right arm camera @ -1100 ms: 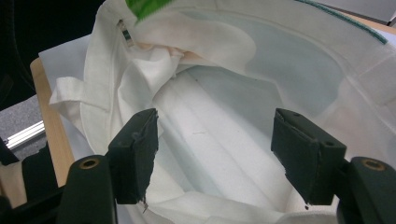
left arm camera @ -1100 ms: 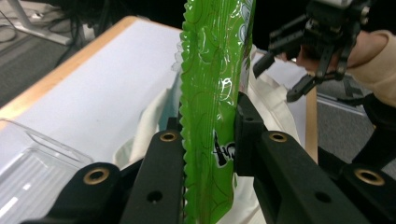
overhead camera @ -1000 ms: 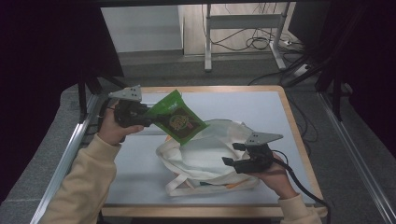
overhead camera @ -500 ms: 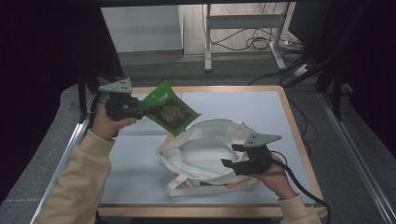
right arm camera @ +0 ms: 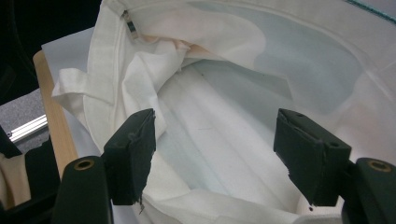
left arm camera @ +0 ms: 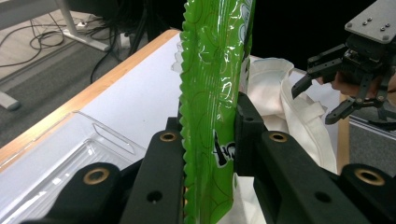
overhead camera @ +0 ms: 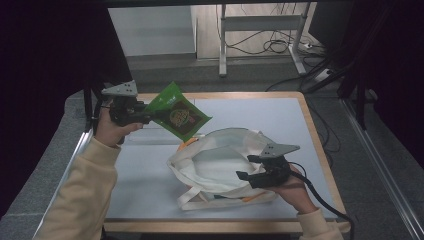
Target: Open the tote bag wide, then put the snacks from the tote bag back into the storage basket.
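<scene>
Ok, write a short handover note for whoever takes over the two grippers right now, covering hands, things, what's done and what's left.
Left gripper: shut on the glossy green snack packet, held in the air above the table's far left, beside the bag.
Right gripper: jaws open, nothing pinched, at the near rim of the white cloth tote bag, which lies mouth open mid-table.
Done: packet picked up.
Left: probably lower the packet into the bag, then release.
A clear plastic tray lies at the table's left edge.
</scene>
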Demonstrator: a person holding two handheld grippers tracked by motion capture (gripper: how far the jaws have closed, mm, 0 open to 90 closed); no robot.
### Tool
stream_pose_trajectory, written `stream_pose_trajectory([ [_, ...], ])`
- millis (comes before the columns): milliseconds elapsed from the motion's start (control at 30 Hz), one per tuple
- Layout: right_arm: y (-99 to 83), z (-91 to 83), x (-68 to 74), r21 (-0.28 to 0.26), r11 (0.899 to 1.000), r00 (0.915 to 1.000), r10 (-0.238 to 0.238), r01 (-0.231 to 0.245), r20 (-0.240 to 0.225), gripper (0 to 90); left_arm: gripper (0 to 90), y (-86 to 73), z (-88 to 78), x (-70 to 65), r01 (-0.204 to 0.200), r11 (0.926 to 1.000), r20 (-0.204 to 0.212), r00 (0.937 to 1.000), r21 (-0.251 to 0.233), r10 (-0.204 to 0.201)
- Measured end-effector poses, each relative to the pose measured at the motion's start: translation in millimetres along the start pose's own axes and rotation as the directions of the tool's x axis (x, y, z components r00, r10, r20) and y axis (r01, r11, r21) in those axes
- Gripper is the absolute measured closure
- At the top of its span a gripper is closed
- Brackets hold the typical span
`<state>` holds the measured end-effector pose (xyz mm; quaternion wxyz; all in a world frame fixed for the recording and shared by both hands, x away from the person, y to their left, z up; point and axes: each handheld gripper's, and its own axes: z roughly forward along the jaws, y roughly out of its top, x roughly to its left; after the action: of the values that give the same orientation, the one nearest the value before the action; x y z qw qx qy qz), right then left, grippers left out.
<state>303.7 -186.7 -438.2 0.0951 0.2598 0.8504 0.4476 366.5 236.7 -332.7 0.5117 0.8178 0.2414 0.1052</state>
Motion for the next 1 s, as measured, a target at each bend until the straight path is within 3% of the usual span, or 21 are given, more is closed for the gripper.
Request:
stream_pose_trajectory([
  [367,0.4,1.4,-2.0,-0.006,1.0,1.0,0.004,-0.004,-0.003,29.5,77.0,-1.7,-14.2,10.8,0.021,0.9997,-0.035,0.9992,-0.013,-0.022],
  [1000,0.5,-0.7,-0.8,-0.011,1.0,1.0,-0.001,0.001,-0.001,29.3,77.0,-6.0,-34.1,40.9,0.055,0.9984,-0.116,0.9919,0.012,-0.053],
])
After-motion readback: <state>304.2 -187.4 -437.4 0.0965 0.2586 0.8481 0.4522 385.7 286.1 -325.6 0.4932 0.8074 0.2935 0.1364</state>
